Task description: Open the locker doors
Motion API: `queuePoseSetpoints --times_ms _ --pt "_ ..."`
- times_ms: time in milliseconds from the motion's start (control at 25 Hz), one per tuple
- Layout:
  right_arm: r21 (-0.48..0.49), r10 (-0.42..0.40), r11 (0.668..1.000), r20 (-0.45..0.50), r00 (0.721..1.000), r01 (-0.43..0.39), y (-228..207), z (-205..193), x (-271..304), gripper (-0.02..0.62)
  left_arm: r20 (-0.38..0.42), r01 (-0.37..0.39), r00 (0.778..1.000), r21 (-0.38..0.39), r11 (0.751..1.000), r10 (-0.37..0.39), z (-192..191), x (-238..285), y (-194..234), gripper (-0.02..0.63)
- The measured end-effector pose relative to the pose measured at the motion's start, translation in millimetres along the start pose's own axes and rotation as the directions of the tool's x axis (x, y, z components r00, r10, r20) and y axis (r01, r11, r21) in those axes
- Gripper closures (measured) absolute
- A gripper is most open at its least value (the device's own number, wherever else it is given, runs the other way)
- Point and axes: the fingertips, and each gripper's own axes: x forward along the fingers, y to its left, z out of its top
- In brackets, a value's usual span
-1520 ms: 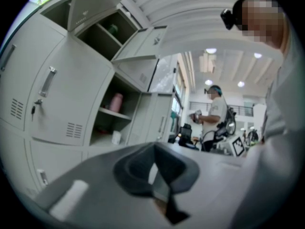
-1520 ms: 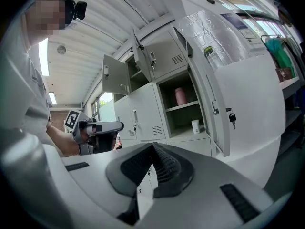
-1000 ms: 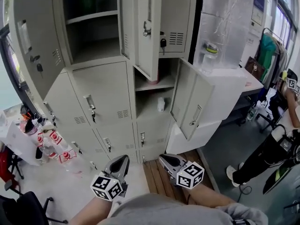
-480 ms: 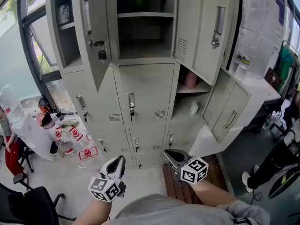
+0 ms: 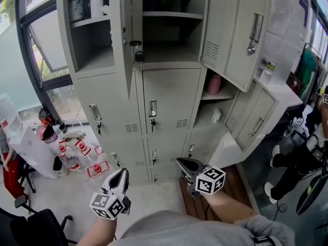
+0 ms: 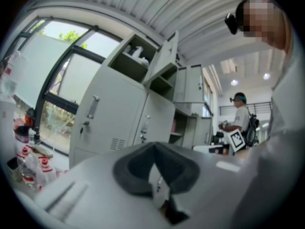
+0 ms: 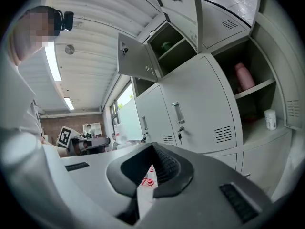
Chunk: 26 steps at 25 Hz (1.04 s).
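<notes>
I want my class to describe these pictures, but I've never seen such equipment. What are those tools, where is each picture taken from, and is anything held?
A person holds a two-jaw tool in each hand: the left gripper and the right gripper. The wide picture comes from a camera on the person's head, looking down; the other two come from cameras riding on the grippers. Ahead stands a bank of grey lockers, several doors open, a pink bottle on one shelf. Both grippers are shut and hold nothing.
</notes>
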Motion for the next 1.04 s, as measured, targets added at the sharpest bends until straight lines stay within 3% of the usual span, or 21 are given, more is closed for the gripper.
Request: queuePoseSetpoints --times_ms 1040 --pt "-0.011 0.001 1.0 -0.036 0.999 -0.001 -21 1 -4 0.589 0.008 -0.004 1.0 -0.004 1.0 0.004 -3 13 -13 0.603"
